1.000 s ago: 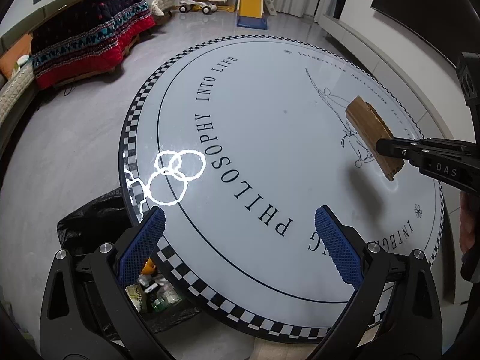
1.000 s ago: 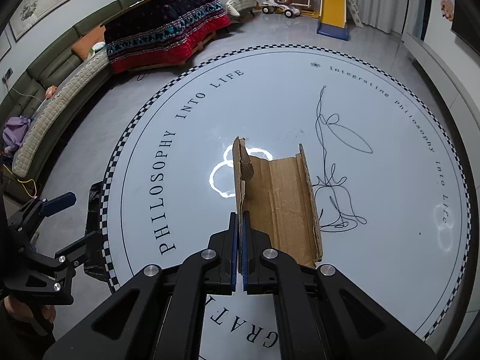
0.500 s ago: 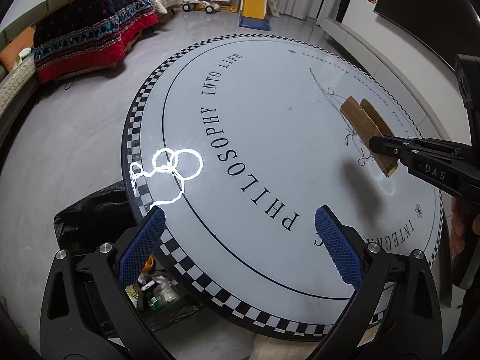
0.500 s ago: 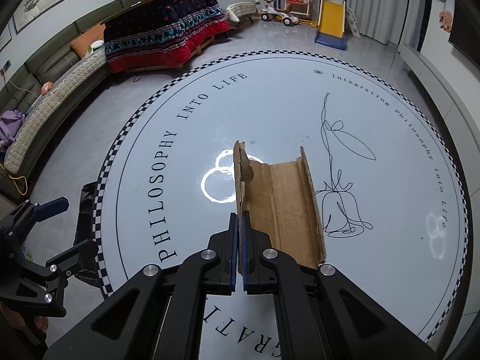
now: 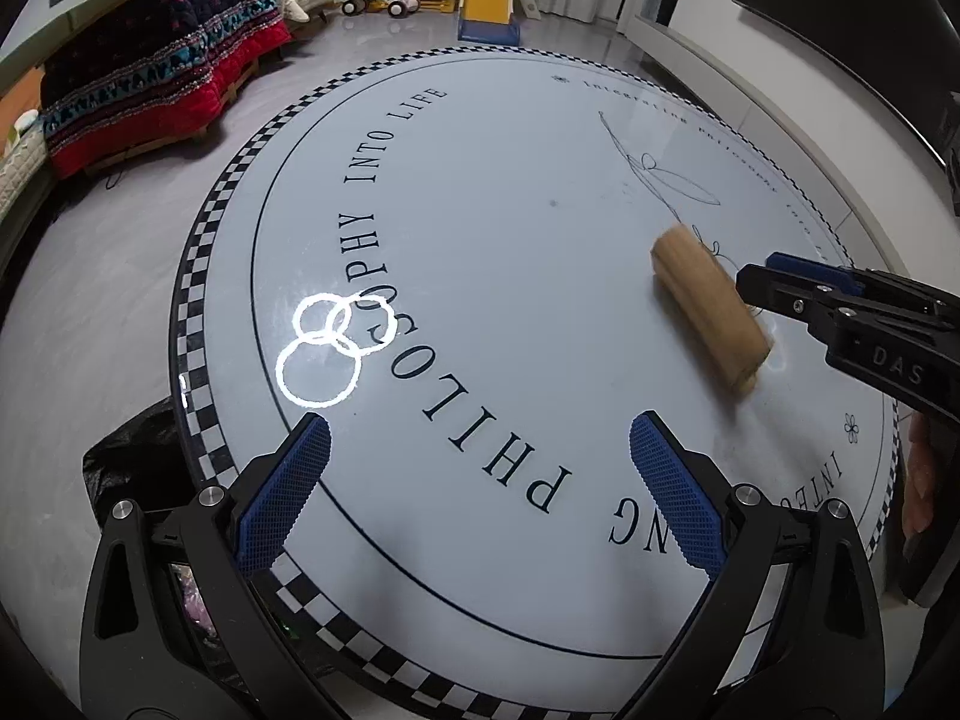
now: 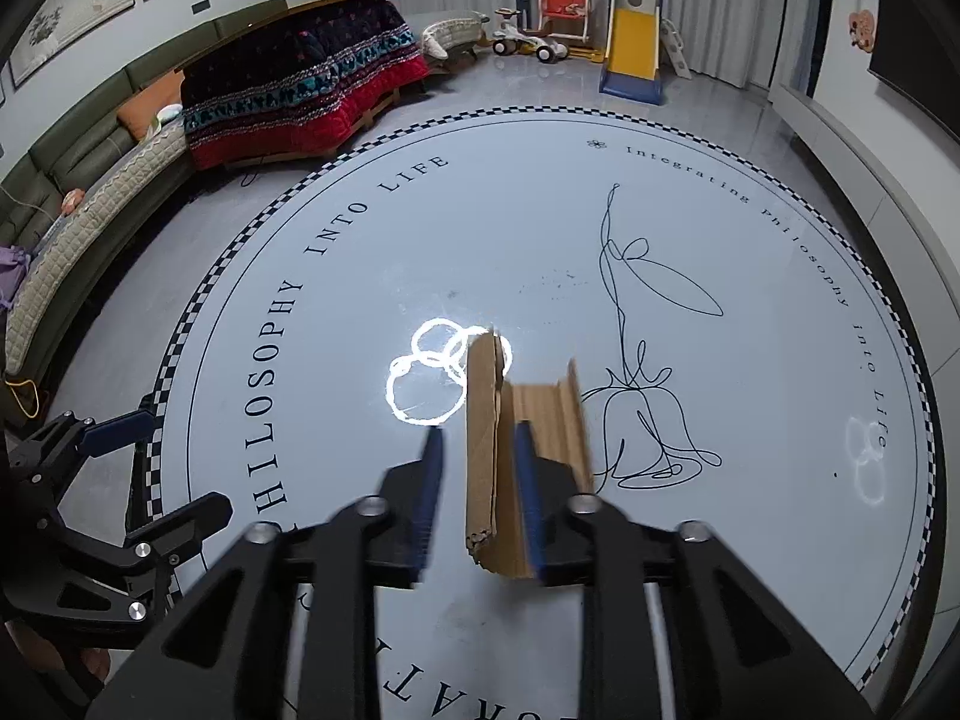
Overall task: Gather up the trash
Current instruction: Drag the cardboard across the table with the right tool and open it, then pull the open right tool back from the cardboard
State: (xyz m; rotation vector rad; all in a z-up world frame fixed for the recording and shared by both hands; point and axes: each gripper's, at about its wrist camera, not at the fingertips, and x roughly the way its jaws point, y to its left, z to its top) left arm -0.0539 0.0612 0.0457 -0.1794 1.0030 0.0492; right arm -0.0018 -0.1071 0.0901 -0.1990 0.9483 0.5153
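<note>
A folded brown cardboard piece (image 6: 480,450) is motion-blurred over the round white table (image 6: 750,312). Its left wall stands between the jaws of my right gripper (image 6: 477,435), which are opening, and neither blue pad presses on it. In the left wrist view the same cardboard (image 5: 708,306) hangs low over the table's right side, just ahead of the right gripper (image 5: 774,282). My left gripper (image 5: 479,426) is open and holds nothing, above the table's checkered near edge. A black trash bag (image 5: 132,462) sits on the floor beside that edge, partly hidden by the left finger.
The table (image 5: 540,180) bears printed lettering, a line drawing and bright lamp reflections. Beyond it lie grey floor, a sofa with a red and dark blanket (image 6: 300,96), and a toy slide (image 6: 633,54). A hand (image 5: 918,480) shows at the right edge.
The right gripper's jaws have parted from their grip on the cardboard, which now looks blurred and tilted. The left gripper has moved forward and lower over the table edge, covering more of the bag.
</note>
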